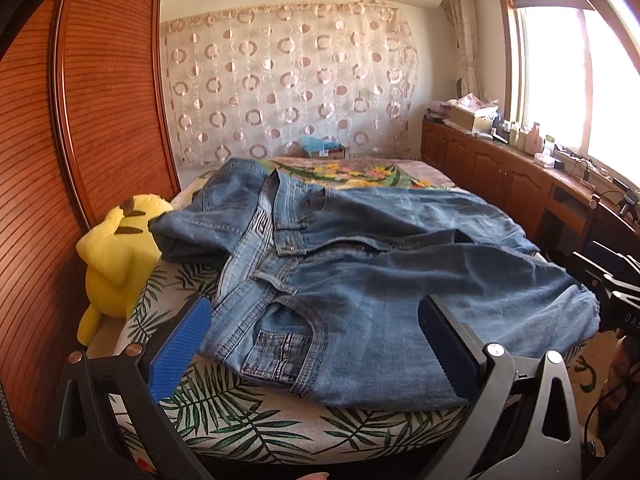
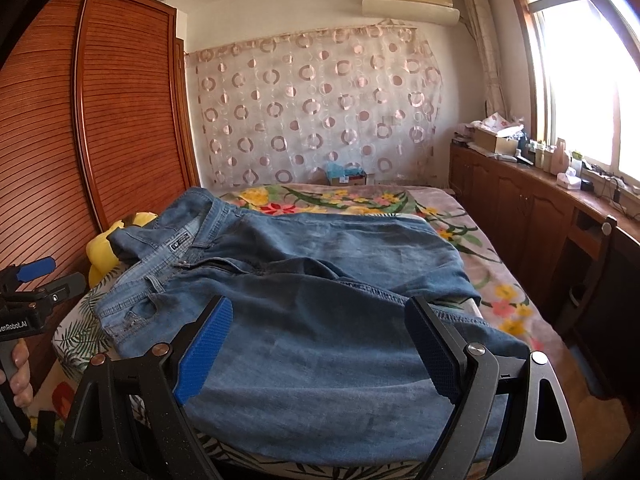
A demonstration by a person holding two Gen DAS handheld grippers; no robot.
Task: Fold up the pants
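Blue jeans (image 1: pixel 360 280) lie spread on the bed, waistband at the left, legs running right; they also show in the right wrist view (image 2: pixel 320 300). The fly is open and the waist is rumpled. My left gripper (image 1: pixel 316 344) is open, hovering over the near front pocket area with nothing between its blue pads. My right gripper (image 2: pixel 320 344) is open over the near leg, empty. The right gripper's body shows at the right edge of the left wrist view (image 1: pixel 616 300); the left gripper's body shows at the left edge of the right wrist view (image 2: pixel 32 292).
A bed with a leaf-print sheet (image 1: pixel 248 420) and floral blanket (image 2: pixel 460 232). A yellow plush toy (image 1: pixel 116 256) sits at the bed's left edge against a wooden wardrobe (image 1: pixel 100 100). Wooden cabinets (image 2: pixel 520 208) with clutter run along the right under the window.
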